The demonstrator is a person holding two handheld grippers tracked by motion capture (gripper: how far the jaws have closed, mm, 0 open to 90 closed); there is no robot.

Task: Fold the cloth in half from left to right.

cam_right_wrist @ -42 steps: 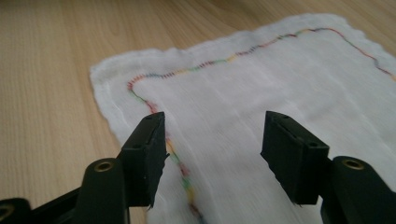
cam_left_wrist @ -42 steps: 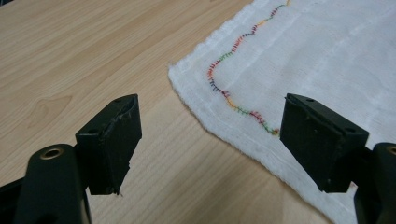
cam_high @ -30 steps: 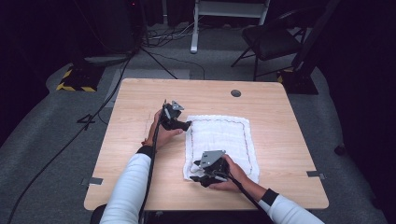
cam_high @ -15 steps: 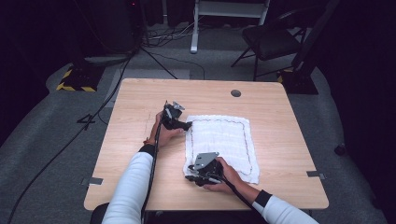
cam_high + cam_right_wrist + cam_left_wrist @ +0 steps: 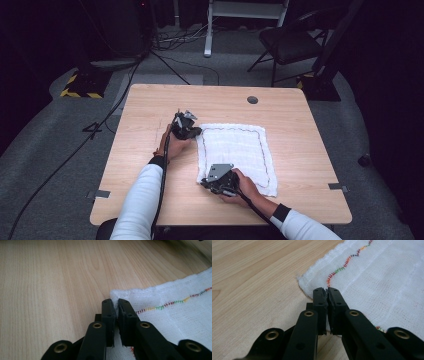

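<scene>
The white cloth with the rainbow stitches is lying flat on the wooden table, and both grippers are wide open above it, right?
Not quite. The white cloth does lie flat on the wooden table, but the grippers are not wide open. The left gripper is shut on the cloth's edge near a corner in the left gripper view, and the right gripper is pinching another corner in the right gripper view. Both have just been closing.

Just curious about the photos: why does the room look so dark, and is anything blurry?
High view: light falls on the table, surroundings near black. Left gripper view: cloth weave sharp, bottom parts soft. Right gripper view: far wood slightly soft, no glare.
</scene>
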